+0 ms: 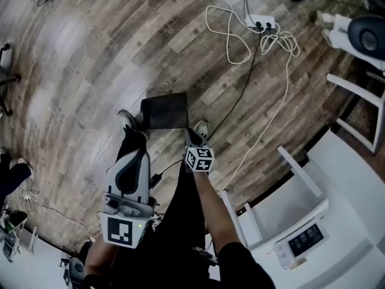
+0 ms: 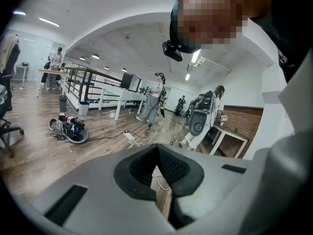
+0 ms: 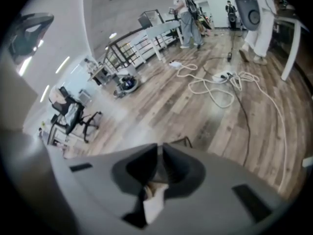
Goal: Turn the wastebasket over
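On the wood floor (image 1: 84, 59) sits the wastebasket (image 1: 164, 111), a dark rectangular bin, just ahead of the wearer's left shoe (image 1: 127, 120) and right shoe (image 1: 202, 127) and between the two. From the head view I get one flat, dark grey face with a thin paler edge along its far side. I cannot tell whether that face is the mouth or the base.

In the right gripper view only a dark corner of the bin peeks over the fingers, and the picture is smeared. The pale shape showing through the gap beneath those fingers is too blurred to name.

My right gripper (image 3: 160, 153) is stretched out on a bare forearm (image 1: 212, 212) and tipped steeply down. Its marker cube (image 1: 200, 159) hangs by the right shoe, and its tip is close to the bin's near right corner. I cannot tell if they touch. Its fingers are pressed together with nothing between them.

My left gripper (image 2: 157, 151) is held back nearer the body, over the left leg and apart from the bin. It is angled only gently down, looking out across the room. Its fingers are also closed on nothing.
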